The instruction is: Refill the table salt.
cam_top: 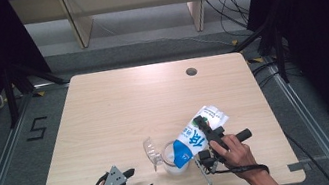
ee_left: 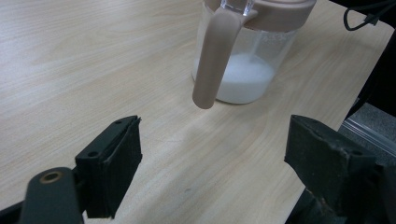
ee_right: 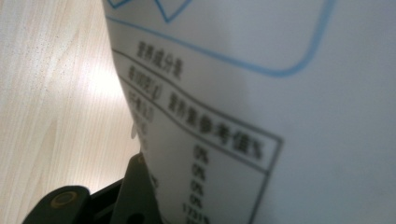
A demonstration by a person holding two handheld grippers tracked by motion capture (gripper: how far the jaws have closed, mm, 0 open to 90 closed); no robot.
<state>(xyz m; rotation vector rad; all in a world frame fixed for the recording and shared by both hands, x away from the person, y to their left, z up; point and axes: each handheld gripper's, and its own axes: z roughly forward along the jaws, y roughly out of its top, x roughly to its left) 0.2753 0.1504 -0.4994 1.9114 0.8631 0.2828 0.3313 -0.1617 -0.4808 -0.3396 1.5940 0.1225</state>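
Observation:
A blue and white milk carton [cam_top: 199,135] hangs tilted, its low blue end over the mouth of a clear jug [cam_top: 174,161]. My right gripper [cam_top: 204,139] is shut on the carton's sides. In the right gripper view the carton's printed white face [ee_right: 261,93] stands right in front, with one black finger [ee_right: 134,191] against it. The jug [ee_left: 243,70] has a brownish handle and rim and holds a little milk. Its clear lid [cam_top: 150,151] stands flipped open to the left. My left gripper [cam_top: 137,180] rests near the table's front left edge, open [ee_left: 215,140], pointing at the jug with nothing between its fingers.
The light wooden table [cam_top: 120,110] has a round cable hole [cam_top: 191,71] at the back right. The jug stands close to the front edge. Black stand legs [cam_top: 13,92] and cables [cam_top: 270,69] lie on the floor beside the table.

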